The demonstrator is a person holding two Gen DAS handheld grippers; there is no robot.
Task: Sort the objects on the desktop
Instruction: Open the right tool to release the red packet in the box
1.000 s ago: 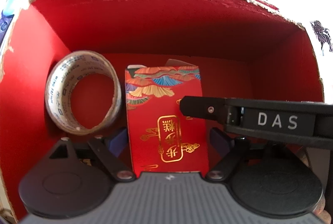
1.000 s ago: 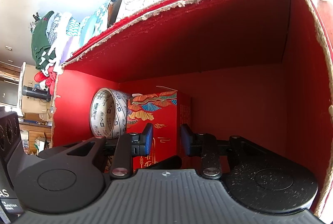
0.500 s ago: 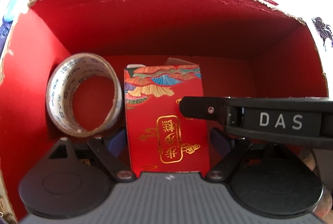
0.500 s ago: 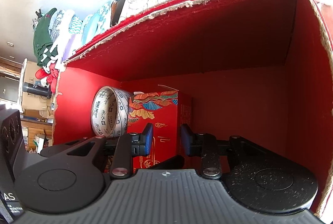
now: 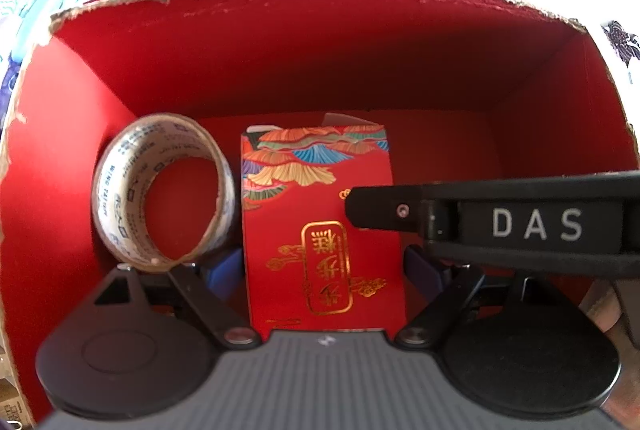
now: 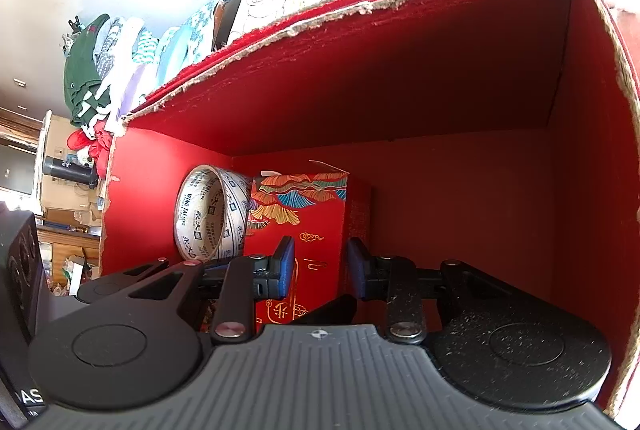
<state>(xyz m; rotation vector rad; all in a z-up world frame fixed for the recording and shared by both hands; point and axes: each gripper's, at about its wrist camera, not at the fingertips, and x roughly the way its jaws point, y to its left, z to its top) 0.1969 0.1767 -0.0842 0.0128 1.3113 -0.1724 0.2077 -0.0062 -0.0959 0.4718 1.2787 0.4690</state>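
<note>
1. Red cardboard box [image 5: 320,54] surrounds both your tools; tape roll [image 5: 160,190] and small red carton [image 5: 320,222] already sit inside.
2. Left hand-held gripper [image 5: 324,270] straddles the carton, jaws spread, seemingly released.
3. Right hand-held gripper [image 6: 320,266] is open, empty.
4. Remaining tabletop items are out of view.
</note>
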